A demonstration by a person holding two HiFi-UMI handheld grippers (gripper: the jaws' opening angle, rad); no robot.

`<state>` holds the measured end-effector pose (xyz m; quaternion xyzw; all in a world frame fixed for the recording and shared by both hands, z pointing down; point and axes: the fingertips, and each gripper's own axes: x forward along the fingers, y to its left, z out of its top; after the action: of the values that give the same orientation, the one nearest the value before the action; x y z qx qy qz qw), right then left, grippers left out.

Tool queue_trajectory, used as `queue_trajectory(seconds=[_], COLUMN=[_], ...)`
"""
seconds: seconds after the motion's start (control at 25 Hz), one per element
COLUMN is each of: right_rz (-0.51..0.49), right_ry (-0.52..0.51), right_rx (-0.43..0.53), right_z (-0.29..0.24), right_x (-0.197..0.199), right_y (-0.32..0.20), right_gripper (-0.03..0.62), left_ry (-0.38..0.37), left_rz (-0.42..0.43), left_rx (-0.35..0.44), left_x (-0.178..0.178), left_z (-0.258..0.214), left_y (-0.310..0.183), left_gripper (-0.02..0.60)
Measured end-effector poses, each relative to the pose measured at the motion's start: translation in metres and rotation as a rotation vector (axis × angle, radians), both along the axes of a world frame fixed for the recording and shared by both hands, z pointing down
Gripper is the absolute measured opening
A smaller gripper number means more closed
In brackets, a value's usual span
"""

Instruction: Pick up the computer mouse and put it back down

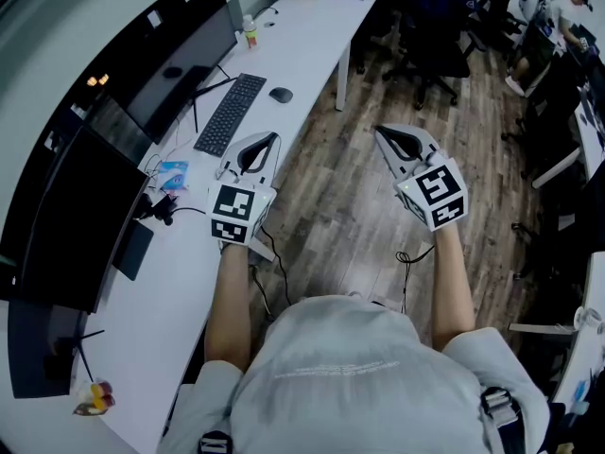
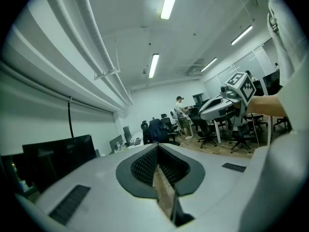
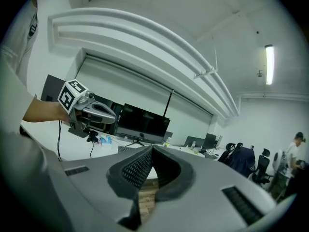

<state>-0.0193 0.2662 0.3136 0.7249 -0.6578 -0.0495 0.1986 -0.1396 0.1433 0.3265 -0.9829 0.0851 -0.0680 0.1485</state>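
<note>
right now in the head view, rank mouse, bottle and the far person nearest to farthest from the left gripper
1. computer mouse, just ahead on the desk
2. bottle, farther along, by the monitor
3. person, across the room, far right

Bare desk [image 1: 312, 36] around mouse [image 1: 281, 95]; keyboard [image 1: 231, 113] just beside on left; bottle [image 1: 250, 32] well beyond.

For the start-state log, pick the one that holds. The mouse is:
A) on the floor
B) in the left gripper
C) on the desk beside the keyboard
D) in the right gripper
C: the mouse lies on the desk beside the keyboard, while the left gripper and right gripper are both shut on nothing, away from it.
</note>
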Motion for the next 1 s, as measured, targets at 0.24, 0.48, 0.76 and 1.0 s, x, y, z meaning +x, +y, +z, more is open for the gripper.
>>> queue_trajectory(seconds=[0.24,0.48,0.76,1.0], right_rz=[0.025,0.003,-0.042,-0.072], right_ry=[-0.018,-0.007,-0.018,-0.042], right_rx=[0.001,-0.006,0.032,0.026], right_z=[0.005,0.01,0.012,0.017], right_x=[0.006,0.021,0.045,0.061], right_y=[0.007,0.012,0.032,0.049], right_gripper=[0.0,0.0,0.002,0.04], left_ry=[0.024,0.015,0.042,0.013], left_rz=[0.004,-0.034,-0.108,-0.142], left_rx=[-0.067,0.0,-0.021,-0.007], left_x=[0.001,0.012,0.025,0.035], left_z=[0.006,0.008,0.011,0.016], left_y=[0.004,0.013,0.028,0.045], left_gripper=[0.012,0.012,0.012,0.012])
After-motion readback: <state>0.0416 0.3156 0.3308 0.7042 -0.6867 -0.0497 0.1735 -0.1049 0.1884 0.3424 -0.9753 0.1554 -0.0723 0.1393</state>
